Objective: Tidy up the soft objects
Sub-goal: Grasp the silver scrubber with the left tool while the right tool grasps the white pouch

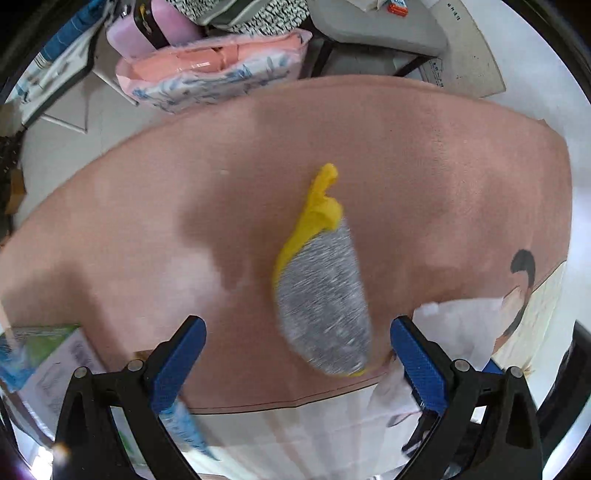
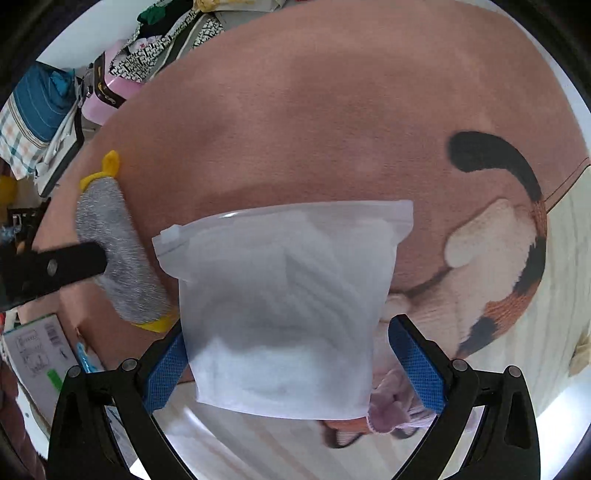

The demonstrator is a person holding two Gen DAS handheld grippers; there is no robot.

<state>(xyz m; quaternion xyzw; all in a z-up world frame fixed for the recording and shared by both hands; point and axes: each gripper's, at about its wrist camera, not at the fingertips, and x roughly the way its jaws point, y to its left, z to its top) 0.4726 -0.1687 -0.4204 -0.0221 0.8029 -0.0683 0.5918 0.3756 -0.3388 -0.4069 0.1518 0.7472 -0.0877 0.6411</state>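
A grey sock with yellow toe and cuff lies on the pink cat-print mat; it also shows in the right wrist view. My left gripper is open, hovering just above the sock's near end, with nothing between its blue pads. A frosted white zip bag with pale folded fabric inside lies between the open jaws of my right gripper, which do not press it. The bag's corner shows in the left wrist view. A pale pink sock peeks out under the bag.
A pink floral pouch and a pink case sit beyond the mat's far edge. A cardboard box lies at the mat's left edge. Patterned bags and cloths are heaped at the back.
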